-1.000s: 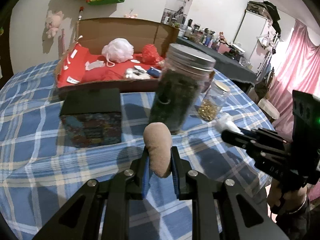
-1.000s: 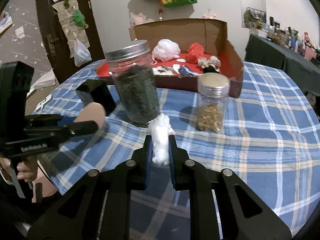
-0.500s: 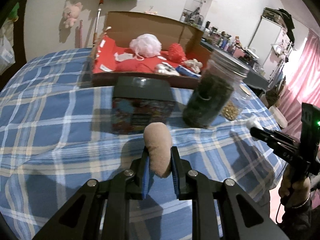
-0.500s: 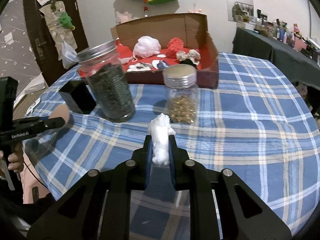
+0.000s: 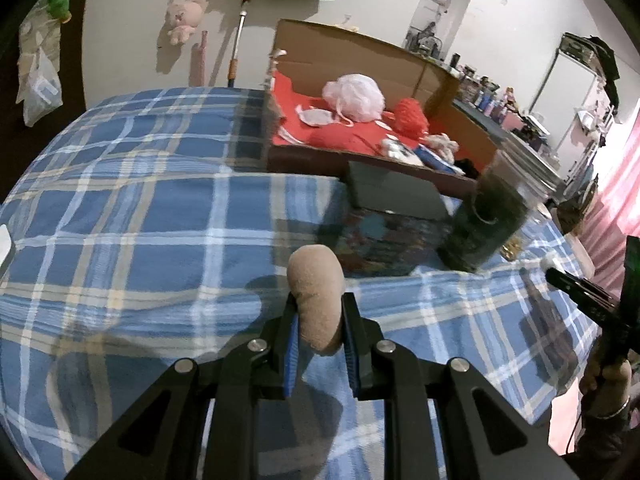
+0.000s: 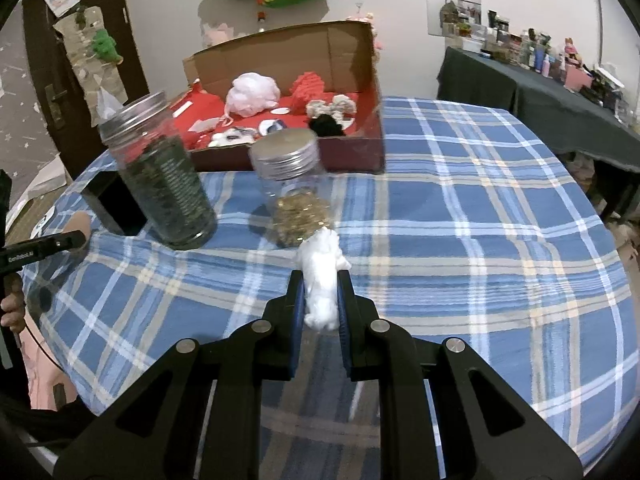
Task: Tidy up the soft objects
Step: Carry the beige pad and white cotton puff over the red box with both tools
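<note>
The left gripper point(image 5: 318, 322) is clamped on a tan sponge pad point(image 5: 316, 292), pinched at its lower half so the rounded top stands free above the blue pads, presumably so it can be dropped cleanly once the jaws part. It hangs above the near part of the checked tablecloth point(image 5: 140, 220), well short of the cardboard box point(image 5: 360, 56) at the far side. That box, lined in red, looks like the collecting place for soft things: a pale pink mesh puff point(image 5: 354, 92) and a red knitted ball point(image 5: 410, 114) already lie in it.

Between the left gripper and the box stands a patterned tin with a dark lid point(image 5: 390, 216), and just to its right a tall jar of dark leaves point(image 5: 490, 224); both would have to be passed over or around.

The right gripper point(image 6: 320, 300) is squeezed tight on a white cotton wad point(image 6: 320, 276), also held above the cloth. Directly ahead of it stands a small jar of golden bits point(image 6: 298, 196) with a metal screw lid, and left of that the tall jar; the box lies behind them. The cloth to the right of the small jar looks the likelier way in. A hand point(image 6: 14, 308) shows at the left edge.
</note>
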`<action>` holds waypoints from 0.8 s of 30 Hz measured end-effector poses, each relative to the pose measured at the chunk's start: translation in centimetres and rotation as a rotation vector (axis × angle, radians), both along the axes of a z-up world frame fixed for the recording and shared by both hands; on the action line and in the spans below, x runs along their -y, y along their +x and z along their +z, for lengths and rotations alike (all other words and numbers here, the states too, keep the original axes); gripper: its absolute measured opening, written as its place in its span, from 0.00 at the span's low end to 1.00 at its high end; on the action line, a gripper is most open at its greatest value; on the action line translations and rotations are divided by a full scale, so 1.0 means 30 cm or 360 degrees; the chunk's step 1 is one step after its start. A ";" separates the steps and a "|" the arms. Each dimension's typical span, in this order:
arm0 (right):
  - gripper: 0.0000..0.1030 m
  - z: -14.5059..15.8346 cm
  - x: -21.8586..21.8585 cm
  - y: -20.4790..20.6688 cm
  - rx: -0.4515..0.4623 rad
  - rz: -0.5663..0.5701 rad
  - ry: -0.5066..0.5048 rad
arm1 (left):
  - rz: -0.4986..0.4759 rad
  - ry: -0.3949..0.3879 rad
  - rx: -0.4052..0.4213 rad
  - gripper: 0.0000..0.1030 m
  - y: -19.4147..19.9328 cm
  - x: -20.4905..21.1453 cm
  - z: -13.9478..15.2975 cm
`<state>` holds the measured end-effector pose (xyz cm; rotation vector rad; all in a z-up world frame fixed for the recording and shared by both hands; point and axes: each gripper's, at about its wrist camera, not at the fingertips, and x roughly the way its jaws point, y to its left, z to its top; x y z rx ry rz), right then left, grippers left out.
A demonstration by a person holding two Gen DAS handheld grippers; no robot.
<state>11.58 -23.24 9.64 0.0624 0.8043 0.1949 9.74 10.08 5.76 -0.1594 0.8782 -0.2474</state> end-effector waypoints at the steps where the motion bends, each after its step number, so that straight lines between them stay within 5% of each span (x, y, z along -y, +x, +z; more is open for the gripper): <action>1: 0.14 -0.001 0.007 0.004 -0.0005 -0.0005 0.0006 | 0.0010 0.0003 0.0001 0.20 0.005 -0.008 0.001; 9: 0.14 -0.001 0.067 0.069 -0.0031 -0.0006 0.0053 | -0.0006 0.0047 0.0024 0.20 0.077 -0.050 0.010; 24: 0.14 0.035 0.137 0.231 0.0009 0.0209 0.0153 | -0.0321 0.0049 0.0120 0.20 0.235 -0.078 0.044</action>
